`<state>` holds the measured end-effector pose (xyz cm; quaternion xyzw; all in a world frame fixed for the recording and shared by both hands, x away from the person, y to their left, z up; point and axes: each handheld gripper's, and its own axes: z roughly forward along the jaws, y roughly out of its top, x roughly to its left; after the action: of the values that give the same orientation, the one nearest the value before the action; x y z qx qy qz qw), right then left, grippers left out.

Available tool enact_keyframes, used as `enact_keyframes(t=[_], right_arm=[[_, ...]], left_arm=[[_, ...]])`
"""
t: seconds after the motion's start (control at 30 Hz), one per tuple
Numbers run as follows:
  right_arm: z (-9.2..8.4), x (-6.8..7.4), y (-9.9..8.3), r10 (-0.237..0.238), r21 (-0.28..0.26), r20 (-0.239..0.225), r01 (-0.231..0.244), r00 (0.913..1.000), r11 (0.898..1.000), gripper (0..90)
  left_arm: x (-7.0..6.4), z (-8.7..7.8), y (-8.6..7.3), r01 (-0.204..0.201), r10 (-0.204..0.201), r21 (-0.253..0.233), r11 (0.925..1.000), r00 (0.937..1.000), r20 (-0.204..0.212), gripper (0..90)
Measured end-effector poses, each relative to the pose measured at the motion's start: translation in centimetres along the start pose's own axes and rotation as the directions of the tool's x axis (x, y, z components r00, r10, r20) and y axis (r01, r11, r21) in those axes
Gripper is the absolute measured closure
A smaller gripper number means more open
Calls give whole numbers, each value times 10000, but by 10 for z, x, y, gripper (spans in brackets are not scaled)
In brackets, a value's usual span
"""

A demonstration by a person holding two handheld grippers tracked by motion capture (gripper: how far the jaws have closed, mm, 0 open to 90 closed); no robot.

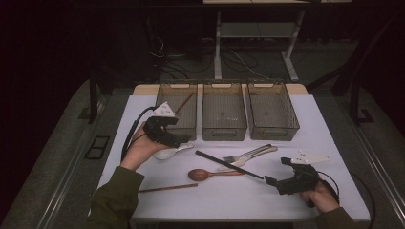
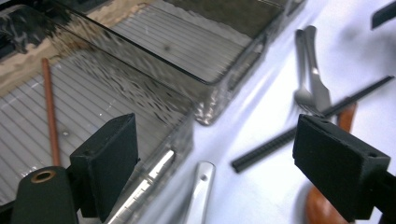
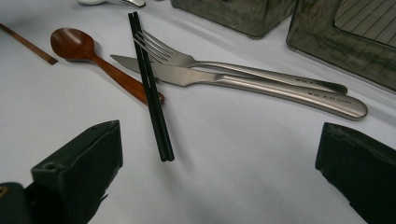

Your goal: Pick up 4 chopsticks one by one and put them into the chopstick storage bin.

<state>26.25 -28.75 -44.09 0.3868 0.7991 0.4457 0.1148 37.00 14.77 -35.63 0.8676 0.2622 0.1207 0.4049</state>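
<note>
A white table (image 1: 286, 200) is seen from above, with cutlery scattered across its near half and three bins along its far edge. At about five o'clock on the table, the right gripper (image 1: 271, 180) is held low in a hand, its jaws spread wide with nothing between them, just short of the near end of a pair of black chopsticks (image 1: 228, 164). The chopsticks are laid slantwise over a steel fork (image 1: 248, 153) and a steel knife (image 3: 243, 80); lettering is stamped on both steel handles but is too small to be read. A wooden spoon (image 1: 205, 174) is lying just left of them, and a single brown chopstick (image 1: 167, 188) lies at about seven o'clock, near the front edge. At about nine o'clock, the left gripper (image 1: 184, 141) is held above a white spoon (image 1: 168, 152), beside the near wall of the left bin; its jaws are standing well apart and nothing is gripped. Along the far edge, from eleven to one o'clock, three smoky see-through bins are set side by side. Another brown chopstick (image 1: 184, 103) is lying aslant in the left bin (image 1: 165, 93); nothing can be made out in the middle bin (image 1: 223, 130) or the right bin (image 1: 272, 133). Beyond the table, a dark room is seen, with cables on the floor (image 1: 248, 62) and the pale legs of a desk (image 1: 218, 47).
</note>
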Motion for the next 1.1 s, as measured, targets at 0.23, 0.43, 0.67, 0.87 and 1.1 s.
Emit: enact_keyframes(t=[0.23, 0.43, 0.67, 0.87, 1.1], right_arm=[[1, 1, -1, 24, -62, -34, -24, 10000, 10000, 6], [2, 1, -1, 6, -2, -76, -6, 10000, 10000, 6], [2, 0, -2, 3, 57, -61, -3, 10000, 10000, 5], [3, 0, -2, 49, 100, -22, -49, 10000, 9999, 6], [3, 0, -3, 31, 121, -12, -31, 10000, 9999, 5]], left_arm=[[-14, -5, -23, -167, 166, 108, 9998, 9998, 106, 134], [-25, -9, -41, -285, 285, 177, 9994, 9996, -1, 142], [-35, -15, -60, -318, 317, 120, 9994, 9995, 61, 195], [-40, -19, -79, -181, 172, 223, 9996, 9992, 363, 279], [-48, -23, -98, -133, 97, 420, 9990, 9963, 849, 395]])
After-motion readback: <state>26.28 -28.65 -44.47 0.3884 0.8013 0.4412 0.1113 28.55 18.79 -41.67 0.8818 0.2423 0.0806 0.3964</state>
